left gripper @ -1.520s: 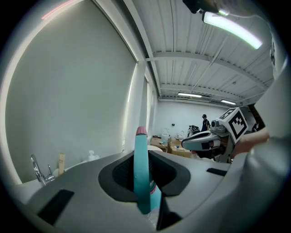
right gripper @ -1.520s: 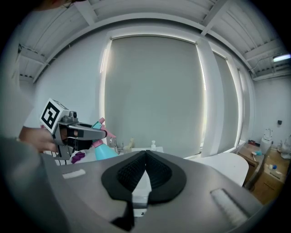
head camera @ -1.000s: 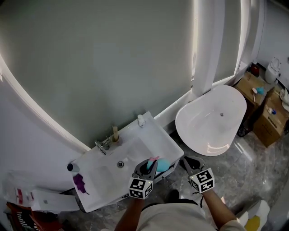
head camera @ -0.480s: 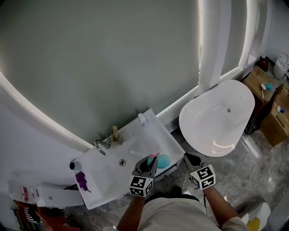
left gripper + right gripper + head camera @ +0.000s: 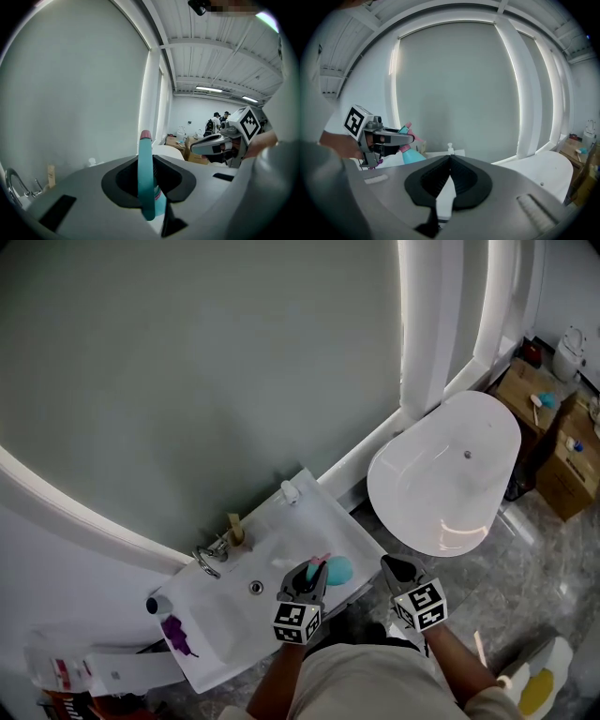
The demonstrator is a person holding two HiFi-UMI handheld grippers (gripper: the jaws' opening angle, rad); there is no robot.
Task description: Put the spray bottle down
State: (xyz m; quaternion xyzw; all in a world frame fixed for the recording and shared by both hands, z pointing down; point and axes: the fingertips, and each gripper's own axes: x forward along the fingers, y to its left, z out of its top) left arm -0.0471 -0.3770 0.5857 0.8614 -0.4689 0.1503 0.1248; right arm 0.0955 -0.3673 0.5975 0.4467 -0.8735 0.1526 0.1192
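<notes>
The spray bottle [image 5: 145, 187] is not yet put down. It hangs pinched in the left claw [image 5: 312, 579], so by my judgement the lowering and the release are both left to do. That claw's jaws stand partly apart, pressed on the teal bottle's narrow upper part, with the pink tip poking up past them. Just beneath and ahead of the claw lies the near corner of the white sink [image 5: 309, 521]. The right claw [image 5: 450, 158], beside it to the right, is closed tip to tip on nothing. Beyond that claw sits the white bathtub [image 5: 441, 474].
</notes>
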